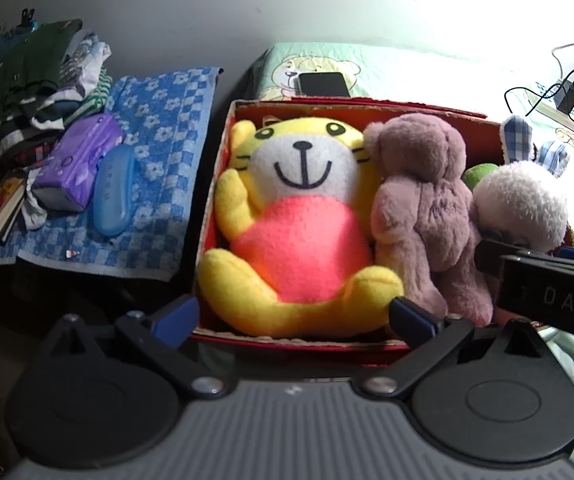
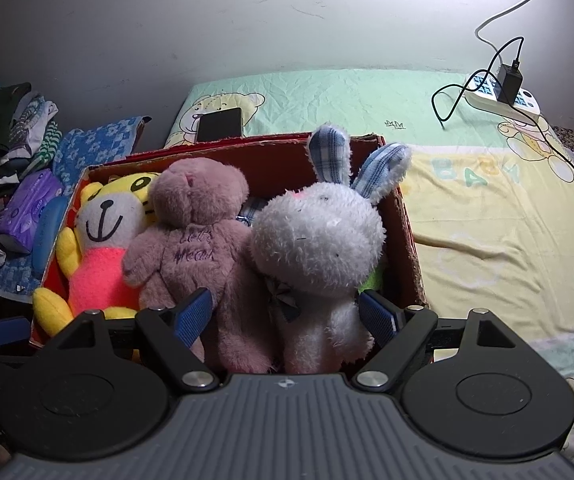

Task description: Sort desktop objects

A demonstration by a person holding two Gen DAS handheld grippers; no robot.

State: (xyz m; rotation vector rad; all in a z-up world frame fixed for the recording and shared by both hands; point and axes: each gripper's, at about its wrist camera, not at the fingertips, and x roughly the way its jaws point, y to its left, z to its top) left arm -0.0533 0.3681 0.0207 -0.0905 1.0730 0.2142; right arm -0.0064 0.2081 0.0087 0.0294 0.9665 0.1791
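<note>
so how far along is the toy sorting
Looks done: the yellow tiger, pink bear and white rabbit all sit in the red box. In hand: nothing; the left hand-held gripper and right hand-held gripper are open. Left: the phone still lies on the sheet behind the box.

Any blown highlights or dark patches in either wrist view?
Left wrist view: upper right corner blown out, washing out the green printed bedsheet; lower left beside the red cardboard box is near black. Right wrist view: evener, mild glare at top, dim left edge.
</note>
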